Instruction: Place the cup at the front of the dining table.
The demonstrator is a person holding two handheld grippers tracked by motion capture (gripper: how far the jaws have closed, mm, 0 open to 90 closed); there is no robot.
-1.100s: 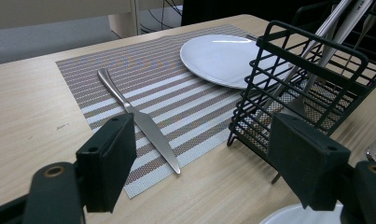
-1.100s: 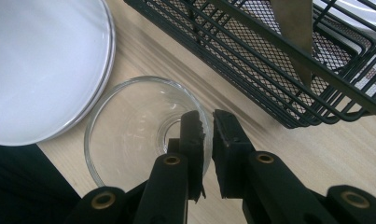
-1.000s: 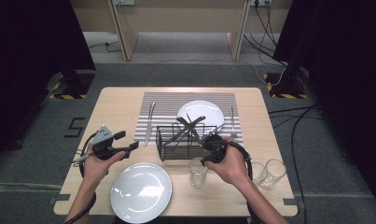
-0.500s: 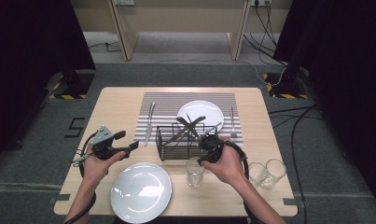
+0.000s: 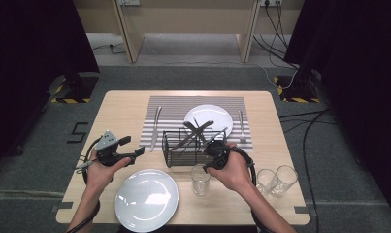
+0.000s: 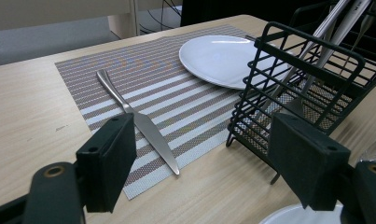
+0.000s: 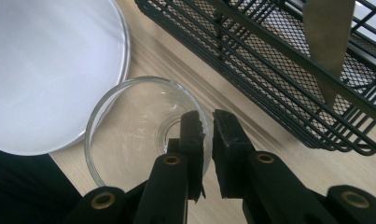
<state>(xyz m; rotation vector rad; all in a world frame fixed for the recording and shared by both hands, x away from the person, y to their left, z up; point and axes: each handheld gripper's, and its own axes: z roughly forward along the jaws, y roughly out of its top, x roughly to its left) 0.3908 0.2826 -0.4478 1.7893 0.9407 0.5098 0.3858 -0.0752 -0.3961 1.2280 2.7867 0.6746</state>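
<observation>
your right gripper pinches the rim of the drinking glass, one of its jaws inside and one outside, just in front of the black wire caddy. your left gripper hovers left of the caddy, jaws wide and empty. behind the caddy sits a white plate.

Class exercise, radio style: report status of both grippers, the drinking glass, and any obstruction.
Right gripper shut on glass rim. Left gripper open, holding nothing. Black cutlery basket close beside the glass; white plate on its other side.
</observation>
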